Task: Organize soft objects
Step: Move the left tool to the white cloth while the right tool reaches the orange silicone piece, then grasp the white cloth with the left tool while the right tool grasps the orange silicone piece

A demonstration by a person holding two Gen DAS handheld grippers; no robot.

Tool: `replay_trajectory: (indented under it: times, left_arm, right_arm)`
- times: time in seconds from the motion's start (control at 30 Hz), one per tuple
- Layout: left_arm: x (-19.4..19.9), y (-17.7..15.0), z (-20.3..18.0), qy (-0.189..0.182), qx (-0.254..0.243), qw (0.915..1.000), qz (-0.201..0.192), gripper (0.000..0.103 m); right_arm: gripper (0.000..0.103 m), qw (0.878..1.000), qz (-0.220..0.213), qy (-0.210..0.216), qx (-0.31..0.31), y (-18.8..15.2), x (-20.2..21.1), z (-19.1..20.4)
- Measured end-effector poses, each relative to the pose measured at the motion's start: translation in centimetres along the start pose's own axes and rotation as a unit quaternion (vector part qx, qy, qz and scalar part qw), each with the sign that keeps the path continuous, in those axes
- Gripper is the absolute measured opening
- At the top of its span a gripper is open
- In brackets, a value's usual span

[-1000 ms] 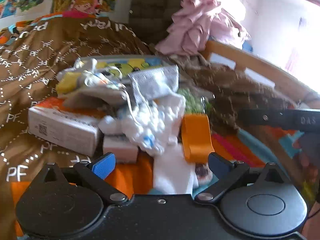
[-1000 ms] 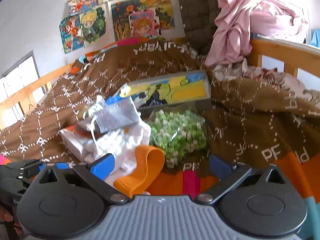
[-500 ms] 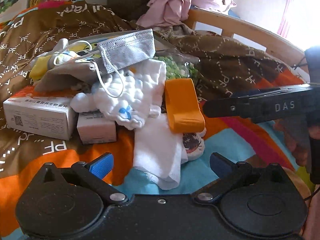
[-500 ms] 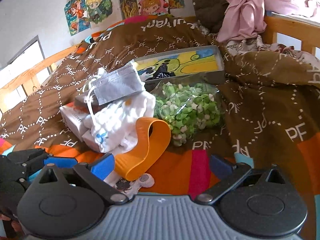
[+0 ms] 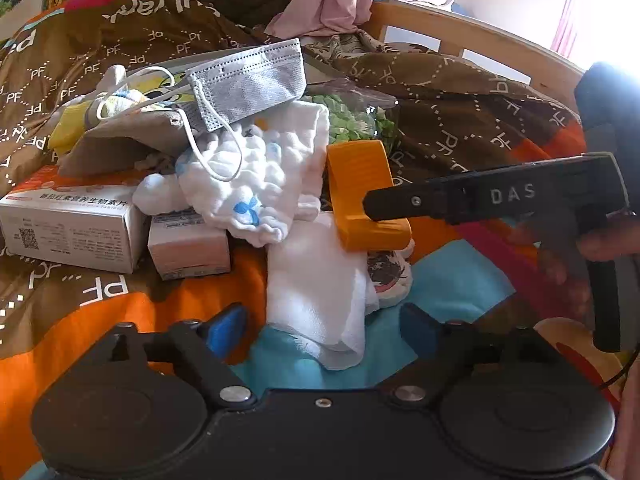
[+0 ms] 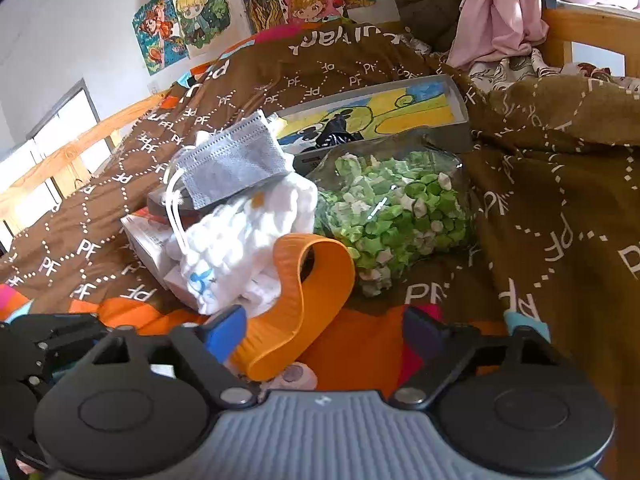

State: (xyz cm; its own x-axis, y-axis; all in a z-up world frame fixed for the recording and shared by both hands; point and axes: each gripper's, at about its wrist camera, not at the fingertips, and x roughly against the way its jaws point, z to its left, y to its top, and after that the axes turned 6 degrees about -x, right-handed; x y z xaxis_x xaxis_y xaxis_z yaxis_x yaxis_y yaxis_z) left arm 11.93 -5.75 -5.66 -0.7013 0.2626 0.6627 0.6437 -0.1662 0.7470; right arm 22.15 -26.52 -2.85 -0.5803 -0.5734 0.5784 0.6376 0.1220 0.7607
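Approach step, nothing gripped yet. Left gripper [image 5: 320, 330] wide open, empty, straddling the near end of the white cloth [image 5: 320, 292] just below the orange strap [image 5: 366, 196]. Right gripper [image 6: 324, 330] wide open, empty, at the strap's near end. Next, probably: lower, close on cloth alone, lift clear.

Bed with wooden rail [image 5: 472, 34], covered by a brown quilt [image 6: 540, 184] printed with white letters and with orange and blue patches near the front. Lying directly on the quilt: a large white box [image 5: 68, 224] and a small box [image 5: 190, 246] side by side, a white cloth [image 5: 320, 292], an orange strap [image 6: 308, 292], a clear bag of green pieces [image 6: 396, 216] and a shallow grey tray [image 6: 400, 98] behind it. Pink clothes [image 6: 504, 8] are heaped at the far end by the rail.
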Motion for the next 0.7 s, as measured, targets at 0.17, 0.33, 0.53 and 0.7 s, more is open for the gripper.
replay_trajectory:
  times: [0.17,0.33,0.53,0.7]
  left_arm:
    - [-0.1,0.1,0.1,-0.008,0.001,1.0,0.003,0.079]
    - [-0.2,0.1,0.6,-0.009,0.007,0.9999,0.011,0.063]
    - [-0.4,0.1,1.2,0.0,0.007,0.9997,0.021,0.044]
    - [-0.8,0.6,0.9,0.011,-0.008,0.9994,0.033,0.036]
  right_arm:
    - [0.083,1.0,-0.001,0.0,-0.004,0.0,-0.1,0.0]
    - [0.077,1.0,0.002,0.005,-0.016,0.1,-0.6,-0.3]
    - [0.064,1.0,0.005,0.007,-0.022,0.2,-1.3,-0.5]
    - [0.059,1.0,0.007,0.008,-0.027,0.2,-1.8,-0.5]
